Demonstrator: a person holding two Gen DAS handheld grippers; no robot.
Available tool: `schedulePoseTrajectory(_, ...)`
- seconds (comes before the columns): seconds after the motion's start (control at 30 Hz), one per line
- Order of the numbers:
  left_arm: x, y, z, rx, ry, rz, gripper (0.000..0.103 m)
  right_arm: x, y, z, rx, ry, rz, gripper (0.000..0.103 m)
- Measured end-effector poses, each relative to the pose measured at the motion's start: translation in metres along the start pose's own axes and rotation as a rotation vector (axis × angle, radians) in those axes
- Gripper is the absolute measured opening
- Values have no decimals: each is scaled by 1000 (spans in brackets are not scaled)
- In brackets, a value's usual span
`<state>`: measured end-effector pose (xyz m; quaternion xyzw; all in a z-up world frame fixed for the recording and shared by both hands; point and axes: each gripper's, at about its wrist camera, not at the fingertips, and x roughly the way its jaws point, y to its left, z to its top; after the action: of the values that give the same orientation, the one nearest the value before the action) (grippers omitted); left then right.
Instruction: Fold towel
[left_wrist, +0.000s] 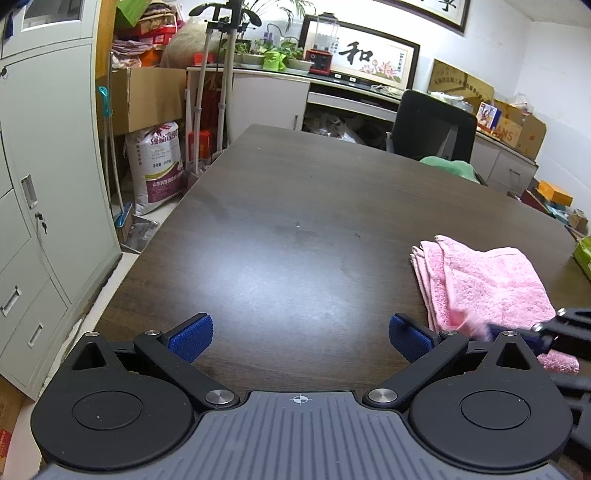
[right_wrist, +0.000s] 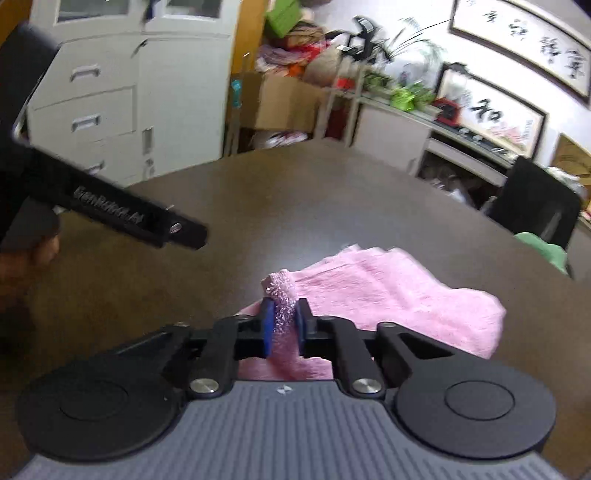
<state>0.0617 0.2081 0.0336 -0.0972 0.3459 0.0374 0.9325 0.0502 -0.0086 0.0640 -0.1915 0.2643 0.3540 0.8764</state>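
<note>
Towel (right_wrist: 388, 291), pink and terry, is lying folded in layers on the dark wooden table (left_wrist: 295, 206), toward the 3 o'clock side of the left wrist view. The right gripper (right_wrist: 284, 326) is clenching a bunched near corner of it: the cloth is standing up between the blue pads (right_wrist: 268, 325) and poking out past their tips toward 12 o'clock, while the rest is spreading away toward 1 and 2 o'clock. The left gripper (left_wrist: 300, 338) is hovering over bare table with its jaws spread wide and nothing between them; the towel is sitting just outside its right finger, at about 3 o'clock. In the right wrist view, that left gripper's dark body is reaching in from 9 o'clock.
</note>
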Motion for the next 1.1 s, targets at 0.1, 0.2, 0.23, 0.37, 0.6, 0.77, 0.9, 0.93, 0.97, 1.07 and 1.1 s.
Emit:
schedulePoseTrajectory(0.1,-1,0,-1,2,-3,-4,103,-12,0,1,-40,-19,8,9)
schedulePoseTrajectory(0.2,0,-1,-1,3,-2,-6,103,-21,9,1,-133,-8,23,9)
schedulePoseTrajectory(0.23,1,-1,-1,4,0,-6,103,-21,13,0,-163,3,28,9)
schedulePoseTrajectory(0.37,3,-3,-2,12,6,-8,103,-16,26,-12,-254,47,52,10)
schedulePoseTrajectory(0.6,4,-8,-3,22,5,-7,103,-35,22,-10,-207,-44,41,10)
schedulePoseTrajectory(0.77,4,-7,-3,19,6,-8,103,-43,19,-10,-211,-38,79,10)
schedulePoseTrajectory(0.9,6,-10,-4,30,12,-6,103,-25,31,-22,-259,27,93,11)
schedulePoseTrajectory(0.93,7,-12,-4,33,10,-13,103,-25,32,-24,-263,28,93,11)
schedulePoseTrajectory(0.97,6,-14,-4,34,3,-27,103,-24,33,-25,-265,27,94,11)
schedulePoseTrajectory(1.07,5,-22,-3,37,-18,-72,103,-28,32,-24,-262,25,104,11)
schedulePoseTrajectory(1.1,5,-25,-3,38,-25,-87,103,-29,32,-25,-261,25,107,13)
